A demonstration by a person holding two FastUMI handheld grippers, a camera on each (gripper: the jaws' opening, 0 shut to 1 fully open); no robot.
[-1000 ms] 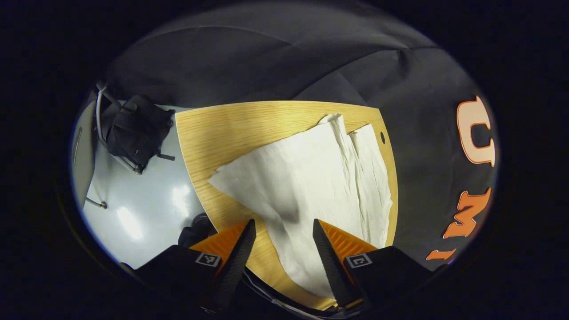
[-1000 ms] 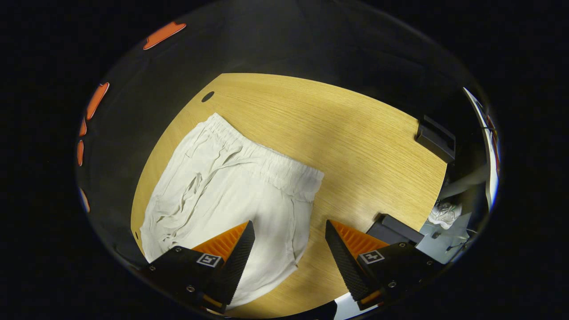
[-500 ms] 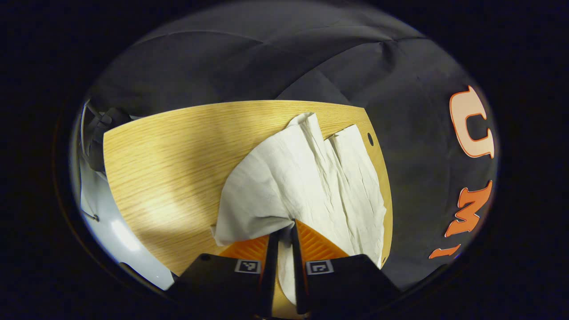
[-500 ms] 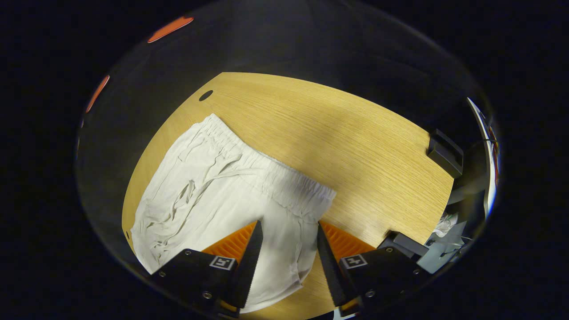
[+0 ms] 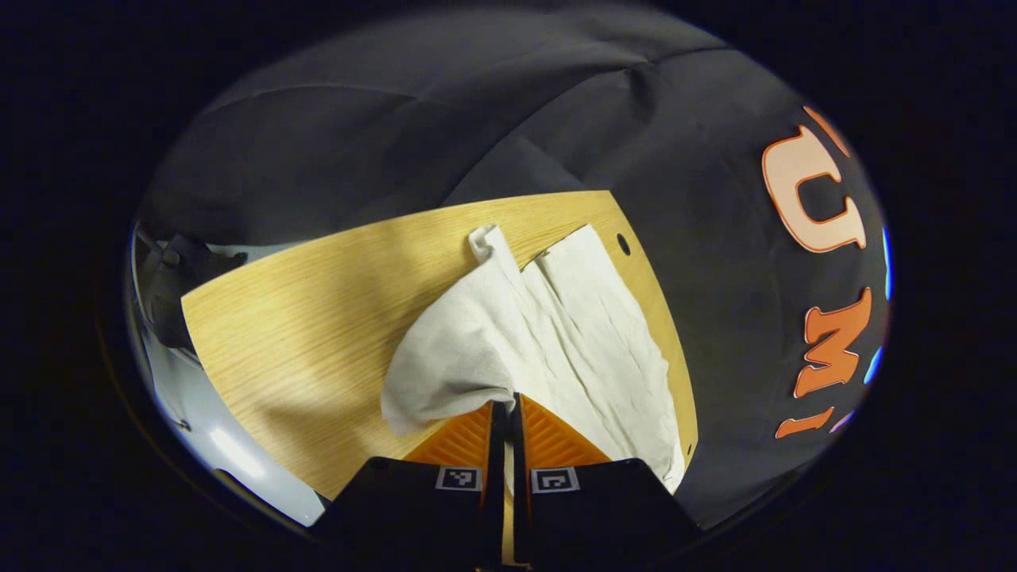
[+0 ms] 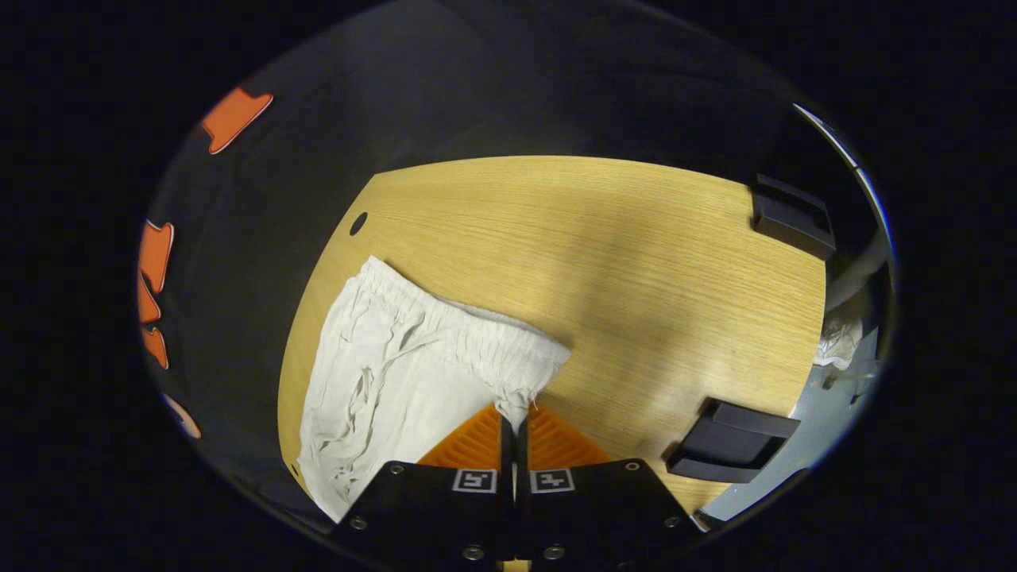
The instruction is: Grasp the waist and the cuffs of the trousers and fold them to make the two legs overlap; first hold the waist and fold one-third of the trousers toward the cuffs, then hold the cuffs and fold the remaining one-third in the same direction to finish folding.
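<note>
Left gripper (image 5: 504, 407): its fingers are pinching together on the cuff end of the white trousers (image 5: 556, 334), lifting that cloth off the wooden table (image 5: 302, 318).
Right gripper (image 6: 515, 413): it is clamping closed on the corner of the gathered waist (image 6: 445, 334).
Trousers: they are lying crumpled along the table's edge beside the small round hole (image 6: 358, 223).
Black clamps (image 6: 731, 441): two are sitting on the table's opposite edge, well apart from the trousers.

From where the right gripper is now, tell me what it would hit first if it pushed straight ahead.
Probably the trousers themselves: the right gripper is shut on the waistband corner, so the bunched cloth lies straight ahead, with bare wooden table beyond. Depth is uncertain.
</note>
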